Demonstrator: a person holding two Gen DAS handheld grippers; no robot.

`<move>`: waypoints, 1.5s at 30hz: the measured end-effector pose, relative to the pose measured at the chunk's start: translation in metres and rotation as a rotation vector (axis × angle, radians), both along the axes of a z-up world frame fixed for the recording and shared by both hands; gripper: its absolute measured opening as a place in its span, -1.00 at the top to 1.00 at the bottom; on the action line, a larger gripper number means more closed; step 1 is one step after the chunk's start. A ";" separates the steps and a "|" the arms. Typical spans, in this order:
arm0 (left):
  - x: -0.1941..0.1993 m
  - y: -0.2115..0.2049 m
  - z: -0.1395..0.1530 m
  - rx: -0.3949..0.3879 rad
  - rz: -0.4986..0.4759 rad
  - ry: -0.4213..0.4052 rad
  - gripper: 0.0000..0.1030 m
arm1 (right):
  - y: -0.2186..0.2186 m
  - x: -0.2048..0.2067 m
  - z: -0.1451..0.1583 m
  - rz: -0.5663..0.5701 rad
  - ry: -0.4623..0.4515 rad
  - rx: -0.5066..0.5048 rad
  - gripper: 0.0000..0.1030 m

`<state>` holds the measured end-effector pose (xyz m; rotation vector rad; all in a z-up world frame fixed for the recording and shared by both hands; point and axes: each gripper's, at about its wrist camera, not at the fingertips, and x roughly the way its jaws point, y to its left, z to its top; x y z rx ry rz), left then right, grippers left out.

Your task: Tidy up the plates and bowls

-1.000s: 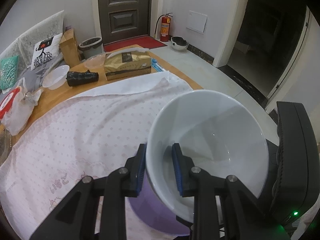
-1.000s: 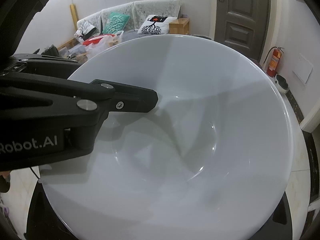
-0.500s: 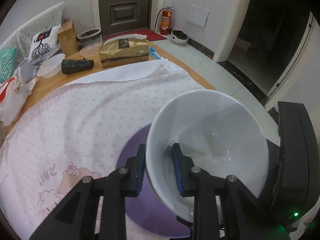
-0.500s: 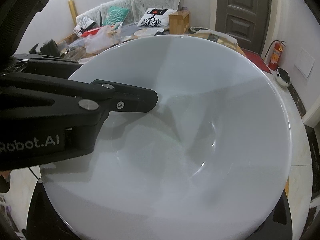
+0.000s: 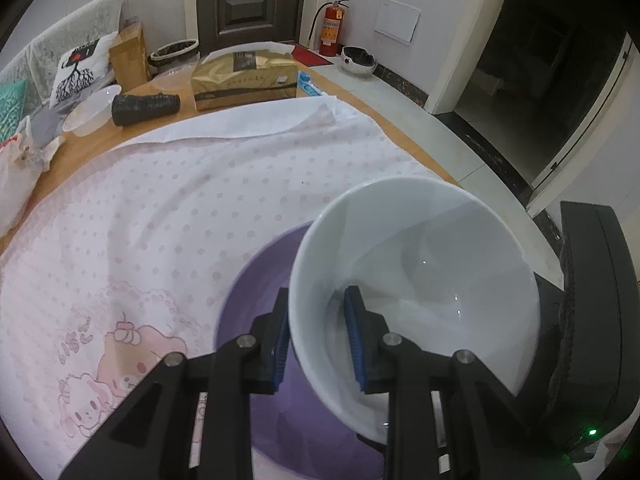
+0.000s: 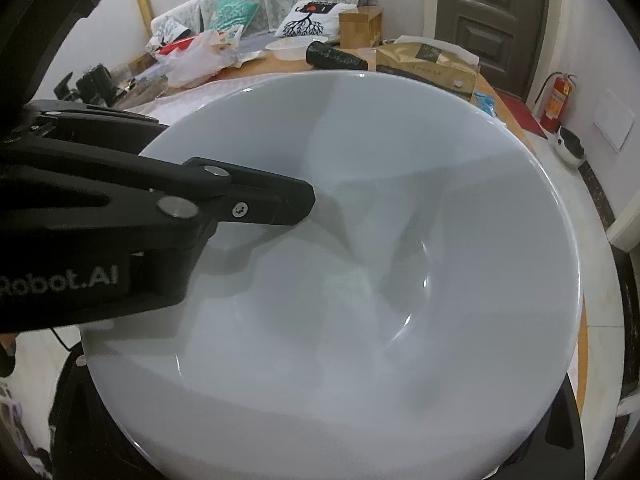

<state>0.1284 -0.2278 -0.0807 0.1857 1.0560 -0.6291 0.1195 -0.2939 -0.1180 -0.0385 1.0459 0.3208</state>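
Note:
A large white bowl (image 5: 416,280) hangs tilted above a purple plate (image 5: 244,292) that lies on the pink dotted cloth (image 5: 168,208). My left gripper (image 5: 316,316) is shut on the bowl's near rim, one blue pad outside the wall and one inside. In the right wrist view the bowl (image 6: 360,260) fills the frame, and the left gripper's inner finger (image 6: 272,200) reaches in over its rim. The right gripper's black body (image 5: 592,320) sits close behind the bowl. Its fingers are hidden under the bowl.
At the round wooden table's (image 5: 88,144) far end stand a gold tissue box (image 5: 244,78), a black roll (image 5: 144,108), a clear plastic bowl (image 5: 92,110) and plastic bags (image 5: 20,168). Beyond lie a sofa with cushions, a door and a fire extinguisher (image 5: 332,28).
Both grippers and the bowl have sunk toward the table. The purple plate has come into view under the bowl. The left grip on the rim is unchanged.

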 end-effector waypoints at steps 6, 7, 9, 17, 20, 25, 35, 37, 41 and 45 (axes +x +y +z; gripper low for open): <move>0.004 0.003 -0.002 -0.008 -0.014 0.010 0.55 | 0.000 0.003 -0.001 0.017 -0.005 -0.010 -0.94; 0.004 0.003 -0.002 -0.009 -0.019 0.010 0.56 | 0.001 0.003 -0.001 0.019 -0.005 -0.009 -0.94; 0.003 0.002 -0.002 -0.007 -0.026 0.008 0.55 | 0.000 0.004 -0.002 0.025 -0.004 -0.009 -0.94; 0.003 0.001 -0.002 0.008 -0.028 0.010 0.54 | 0.003 0.005 -0.002 0.003 0.005 -0.001 -0.94; 0.004 0.002 -0.002 0.006 -0.029 0.016 0.54 | 0.003 0.005 -0.002 0.008 0.008 0.002 -0.94; 0.006 0.003 -0.002 0.004 -0.025 0.019 0.53 | 0.003 0.007 -0.002 0.011 0.028 0.006 -0.94; -0.001 0.004 0.010 0.018 -0.019 -0.011 0.45 | 0.000 -0.001 0.005 0.001 0.030 0.017 -0.94; -0.003 0.005 0.015 0.019 -0.015 -0.023 0.38 | -0.001 -0.004 0.007 0.000 0.025 0.016 -0.94; -0.008 0.010 0.024 0.011 -0.009 -0.044 0.34 | -0.003 -0.013 0.015 -0.005 0.011 0.024 -0.94; -0.016 0.015 0.037 -0.009 -0.008 -0.074 0.20 | -0.009 -0.024 0.030 -0.022 -0.036 0.054 -0.93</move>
